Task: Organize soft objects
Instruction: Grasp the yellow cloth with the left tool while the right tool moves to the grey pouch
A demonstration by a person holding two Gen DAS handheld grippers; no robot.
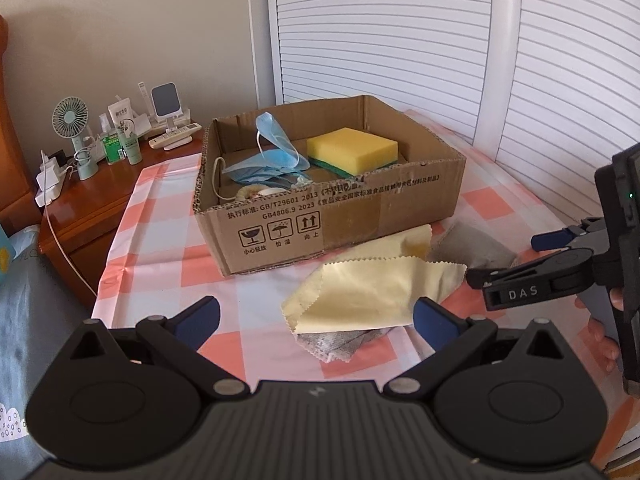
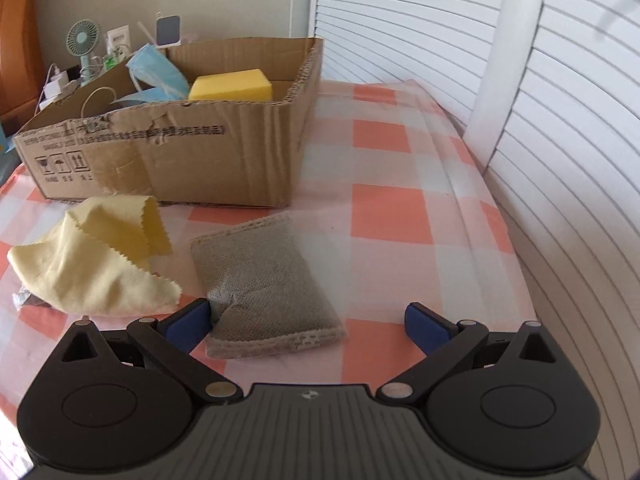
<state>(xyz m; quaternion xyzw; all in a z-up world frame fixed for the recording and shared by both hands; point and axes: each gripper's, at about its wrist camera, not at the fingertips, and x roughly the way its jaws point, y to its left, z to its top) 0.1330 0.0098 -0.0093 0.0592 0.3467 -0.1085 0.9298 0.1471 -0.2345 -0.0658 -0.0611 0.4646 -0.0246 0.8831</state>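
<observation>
A cardboard box (image 1: 420,208) (image 2: 224,160) stands on the checkered cloth and holds a yellow sponge (image 1: 354,150) (image 2: 230,86) and blue face masks (image 1: 276,156) (image 2: 158,70). In front of it lie a pale yellow cloth (image 1: 368,296) (image 2: 92,276), a grey cloth (image 1: 340,344) under it, and a grey fabric pouch (image 2: 264,284) (image 1: 472,250). My left gripper (image 1: 316,320) is open above the yellow cloth's near edge. My right gripper (image 2: 308,322) is open, its left pad beside the pouch's near end; it also shows in the left wrist view (image 1: 516,264).
A wooden nightstand (image 1: 92,204) at the left carries a small fan (image 1: 74,128), bottles, remotes and chargers. White louvered doors (image 1: 400,40) (image 2: 560,120) run along the back and right. The pink-and-white checkered cloth (image 2: 388,208) covers the surface.
</observation>
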